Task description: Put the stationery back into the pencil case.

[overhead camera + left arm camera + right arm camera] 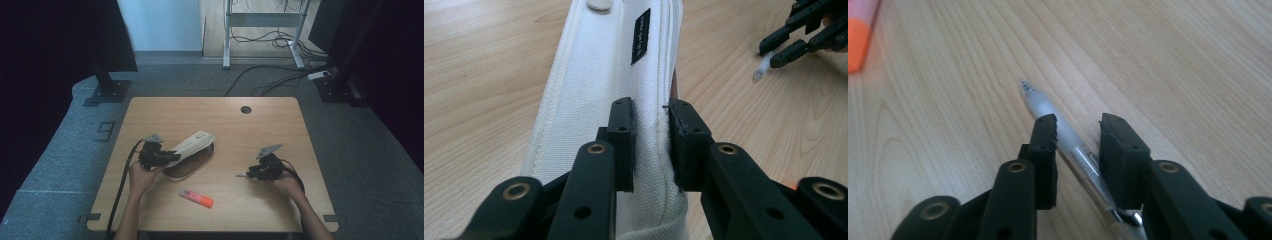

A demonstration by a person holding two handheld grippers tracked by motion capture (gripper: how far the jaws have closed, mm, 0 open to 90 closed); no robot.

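White fabric pencil case [192, 144] tilted off the table; clear pen [1063, 135] lying flat.

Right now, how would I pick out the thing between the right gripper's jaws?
Start at the wooden table and go to its right side, where the right gripper points left. Between its jaws lies a slim pen with a clear frosted barrel. It is thinner and paler than the orange highlighter and far smaller than the white pencil case.
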